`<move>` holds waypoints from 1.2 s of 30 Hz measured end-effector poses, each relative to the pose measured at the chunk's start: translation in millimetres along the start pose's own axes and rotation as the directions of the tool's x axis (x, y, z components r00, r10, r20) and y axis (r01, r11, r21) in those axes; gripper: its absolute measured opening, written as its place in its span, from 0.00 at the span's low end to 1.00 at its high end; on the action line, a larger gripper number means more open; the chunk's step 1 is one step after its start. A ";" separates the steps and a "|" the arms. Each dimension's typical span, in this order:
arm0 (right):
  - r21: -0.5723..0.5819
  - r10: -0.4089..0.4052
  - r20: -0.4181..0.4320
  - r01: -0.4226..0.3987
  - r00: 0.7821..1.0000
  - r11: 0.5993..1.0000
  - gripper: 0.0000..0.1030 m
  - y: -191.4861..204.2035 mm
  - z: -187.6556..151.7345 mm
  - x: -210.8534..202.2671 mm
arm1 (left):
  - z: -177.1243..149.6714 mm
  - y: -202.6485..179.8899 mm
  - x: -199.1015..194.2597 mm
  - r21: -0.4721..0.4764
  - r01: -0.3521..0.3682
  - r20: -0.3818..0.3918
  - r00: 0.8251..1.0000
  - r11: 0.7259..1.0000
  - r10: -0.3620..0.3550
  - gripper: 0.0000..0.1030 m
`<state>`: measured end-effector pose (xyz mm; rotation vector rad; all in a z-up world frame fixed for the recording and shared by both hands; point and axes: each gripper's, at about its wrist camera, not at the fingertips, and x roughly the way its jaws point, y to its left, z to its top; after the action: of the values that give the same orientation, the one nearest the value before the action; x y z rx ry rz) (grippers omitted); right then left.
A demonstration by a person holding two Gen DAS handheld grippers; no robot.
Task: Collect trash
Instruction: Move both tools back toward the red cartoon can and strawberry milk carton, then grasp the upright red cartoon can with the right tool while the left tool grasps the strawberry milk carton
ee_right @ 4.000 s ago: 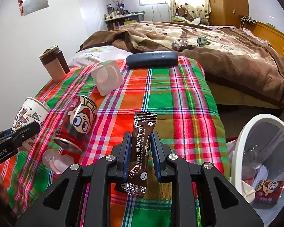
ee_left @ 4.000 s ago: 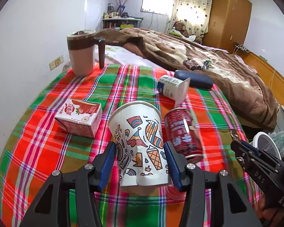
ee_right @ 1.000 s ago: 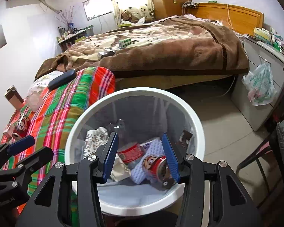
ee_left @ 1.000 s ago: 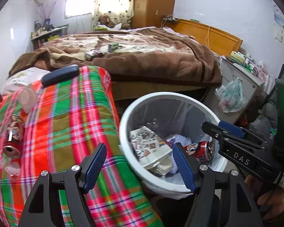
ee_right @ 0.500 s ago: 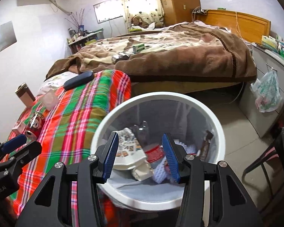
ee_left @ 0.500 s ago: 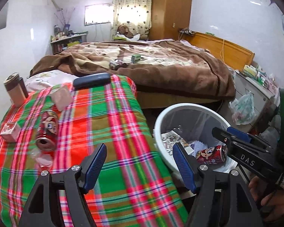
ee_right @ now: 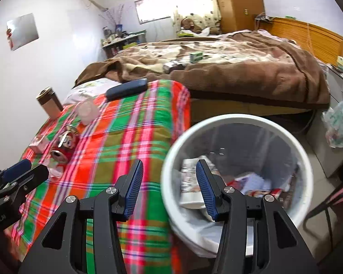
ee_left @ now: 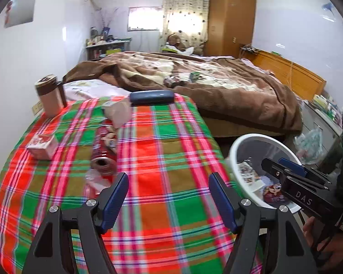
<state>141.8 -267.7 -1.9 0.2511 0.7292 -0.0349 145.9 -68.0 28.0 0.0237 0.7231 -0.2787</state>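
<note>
My left gripper is open and empty above the plaid-covered table. On the table lie a red can on its side, a clear crumpled plastic piece in front of it, a small red-and-white carton and a tipped translucent cup. My right gripper is open and empty, at the near-left rim of the white trash bin, which holds a paper cup and wrappers. The bin also shows in the left wrist view. The can also shows in the right wrist view.
A brown lidded mug and a dark blue case stand at the table's far side. A bed with a brown blanket lies behind. A plastic bag hangs by a cabinet at the right.
Both grippers have let go of the paper cup and the sachet into the bin. The left gripper has swung back left over the table; the right has shifted left to the bin's rim.
</note>
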 end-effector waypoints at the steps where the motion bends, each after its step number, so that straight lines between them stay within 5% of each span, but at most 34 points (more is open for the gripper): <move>1: -0.008 0.009 0.000 -0.009 1.000 1.000 0.48 5.6 0.4 1.8 | 0.4 6.6 -1.0 -0.010 -0.012 0.003 1.000 1.000 0.012 0.70; 19: -0.090 0.152 -0.075 -0.158 0.986 0.983 0.48 88.8 10.0 38.7 | -6.6 153.0 -4.3 -0.204 -0.159 -0.019 0.987 0.966 0.158 0.70; 36: -0.119 0.235 -0.153 -0.254 0.960 0.960 0.52 155.4 25.0 82.8 | 5.5 236.5 26.6 -0.261 -0.253 -0.098 0.967 0.931 0.235 0.70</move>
<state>238.4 -118.4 -5.5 0.2118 0.8301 0.2704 229.9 152.6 -2.9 -0.1388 0.8098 0.0625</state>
